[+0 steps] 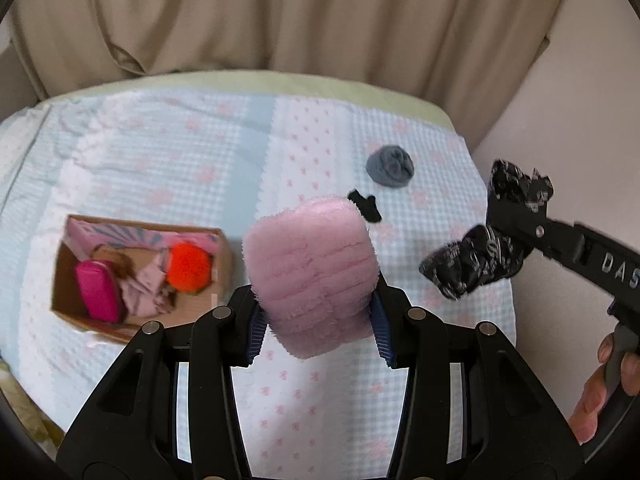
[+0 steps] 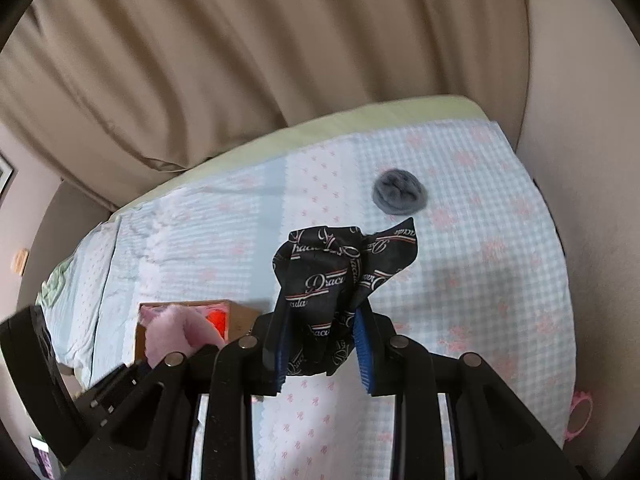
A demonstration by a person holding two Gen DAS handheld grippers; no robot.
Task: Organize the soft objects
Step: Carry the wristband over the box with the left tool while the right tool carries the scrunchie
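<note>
1. Fluffy pink folded cloth [image 1: 312, 276], pinched between the blue pads of the left gripper [image 1: 318, 320], held in the air above the bed cover [image 1: 160, 152], just right of the cardboard box [image 1: 60, 280] in the left wrist view.
2. Black printed fabric [image 2: 332, 280] (white script lettering, red-white stripes) bunched up, right gripper [image 2: 322, 356] clamped tight on it, also off the bed cover; ends stick out both sides of the jaws in the left wrist view.
3. Cardboard box sits on the bed cover, open top; inside it a magenta item [image 1: 98, 292], an orange fuzzy item [image 1: 188, 268] and a pale pink crumpled cloth [image 1: 146, 292].
4. Grey rolled sock ball [image 1: 390, 166] lies on the bed cover, well apart from the box, far side.
5. Small black scrap [image 1: 366, 206] on the cover between the sock ball and the pink cloth (kind unclear).
6. A hand [image 1: 604, 392] grips the right gripper's handle, far from the box.
7. Beige curtain [image 1: 280, 12] hangs behind the bed, beyond the box.
</note>
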